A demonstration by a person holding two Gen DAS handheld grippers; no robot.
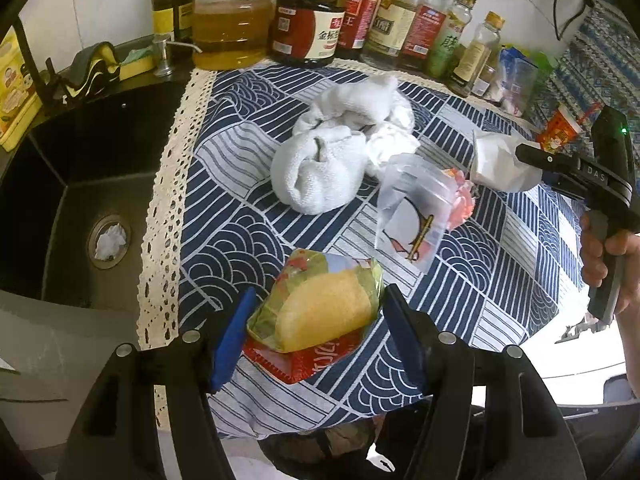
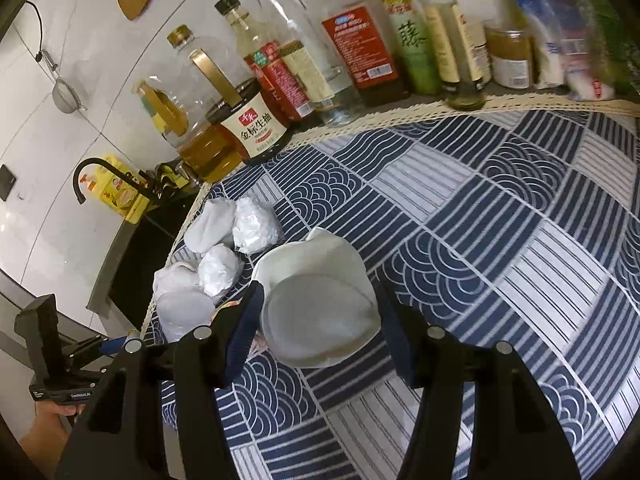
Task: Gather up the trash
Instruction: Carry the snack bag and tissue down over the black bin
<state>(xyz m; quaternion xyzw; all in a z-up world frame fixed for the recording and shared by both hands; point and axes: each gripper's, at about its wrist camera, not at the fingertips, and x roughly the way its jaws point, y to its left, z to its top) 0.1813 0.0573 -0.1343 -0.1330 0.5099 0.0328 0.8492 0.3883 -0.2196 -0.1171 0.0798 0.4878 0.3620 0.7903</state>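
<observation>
In the left wrist view my left gripper [image 1: 316,312] is open, its blue fingers on either side of a green and red snack wrapper [image 1: 316,308] with a yellow bun, lying on the blue patterned tablecloth [image 1: 240,240]. Beyond it lie a clear plastic bag [image 1: 412,208], crumpled white tissues [image 1: 340,148] and a crushed white paper cup [image 1: 500,160]. In the right wrist view my right gripper [image 2: 318,316] is open around that crushed white cup [image 2: 320,304], close to both fingers. The tissues [image 2: 224,256] lie to its left. The right gripper body shows in the left view [image 1: 580,176].
A black sink [image 1: 80,200] with a tissue in its drain lies left of the cloth. Several oil and sauce bottles [image 1: 312,20] line the back wall, also in the right wrist view [image 2: 320,52]. A lace cloth edge [image 1: 168,200] borders the sink.
</observation>
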